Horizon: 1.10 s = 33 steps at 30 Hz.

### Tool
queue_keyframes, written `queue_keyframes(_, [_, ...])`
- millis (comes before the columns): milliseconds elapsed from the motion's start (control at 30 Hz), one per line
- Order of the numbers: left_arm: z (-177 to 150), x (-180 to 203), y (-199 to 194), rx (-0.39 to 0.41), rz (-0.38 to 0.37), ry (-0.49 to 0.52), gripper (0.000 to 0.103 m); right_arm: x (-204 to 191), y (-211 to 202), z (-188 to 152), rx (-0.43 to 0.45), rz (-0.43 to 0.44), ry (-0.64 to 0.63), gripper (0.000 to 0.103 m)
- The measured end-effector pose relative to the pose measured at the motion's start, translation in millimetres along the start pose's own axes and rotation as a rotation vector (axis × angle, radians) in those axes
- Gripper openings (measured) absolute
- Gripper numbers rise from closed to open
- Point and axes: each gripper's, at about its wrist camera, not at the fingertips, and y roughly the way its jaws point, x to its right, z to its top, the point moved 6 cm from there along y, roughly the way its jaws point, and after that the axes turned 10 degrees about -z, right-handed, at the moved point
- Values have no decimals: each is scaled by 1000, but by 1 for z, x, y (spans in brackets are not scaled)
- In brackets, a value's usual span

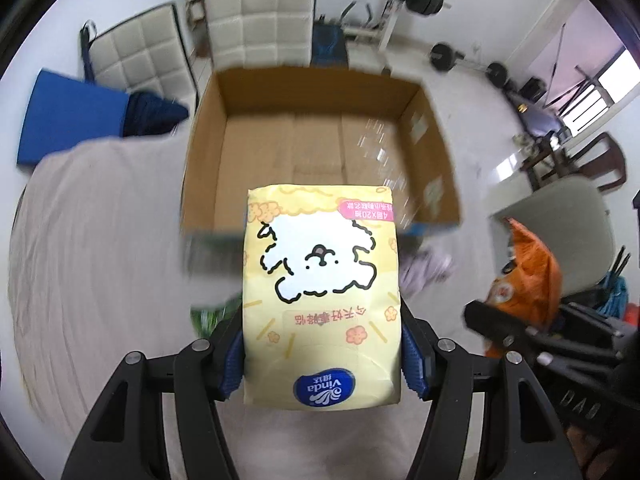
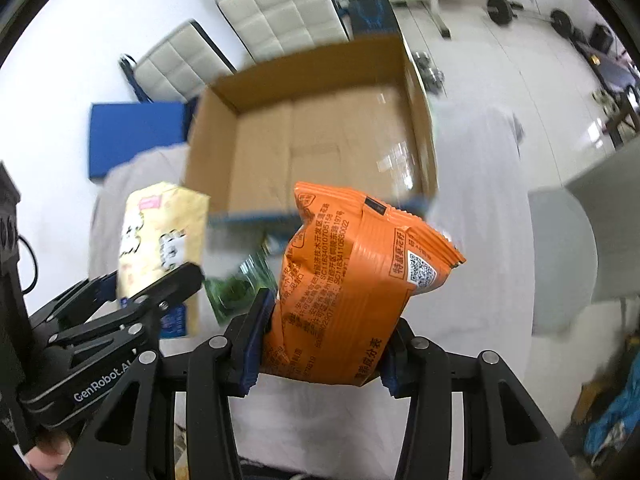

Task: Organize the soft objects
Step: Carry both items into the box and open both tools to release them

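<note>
While gripped, yellow tissue pack (image 1: pixel 322 300), crinkled orange snack bag (image 2: pixel 352 292)

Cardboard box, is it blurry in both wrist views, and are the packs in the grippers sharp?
Left wrist view: cardboard box smeared by motion blur, yellow tissue pack sharp, fisheye bending the room. Right wrist view: box also blurred, glare on its floor, orange snack bag crisp enough to show print.

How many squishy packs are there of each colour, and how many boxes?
Yellow tissue pack, in the left gripper: 1
Orange snack bag, in the right gripper: 1
Green packet: 1
Cardboard box: 1
Total: 4
</note>
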Motion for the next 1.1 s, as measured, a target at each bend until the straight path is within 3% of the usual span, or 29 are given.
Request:
queue_keyframes(200, [80,-4,25,24,-36,-1,60,5,18,77,21,10,-5,49])
queue_keyframes(467, [145,-29,101,-117,-88,-52,60,13,95,157,-49,23,-75,49])
queue_keyframes(667, [175,-42,162,-206,-106,-71,60,-8,151,192,-86,0,-178,49])
queue_keyframes(1000, [190,-45,223,-312,-137,-78,61,-6,227,217,-182,-103,-232,50])
queue_keyframes(1067, [190,-45,229,-332,-124,-71,61,-4,234,218,-203,-124,-231,56])
queue_keyframes(1100, [189,-48,232,-345,-104,-77,61,-4,238,218,-218,-118,-225,67])
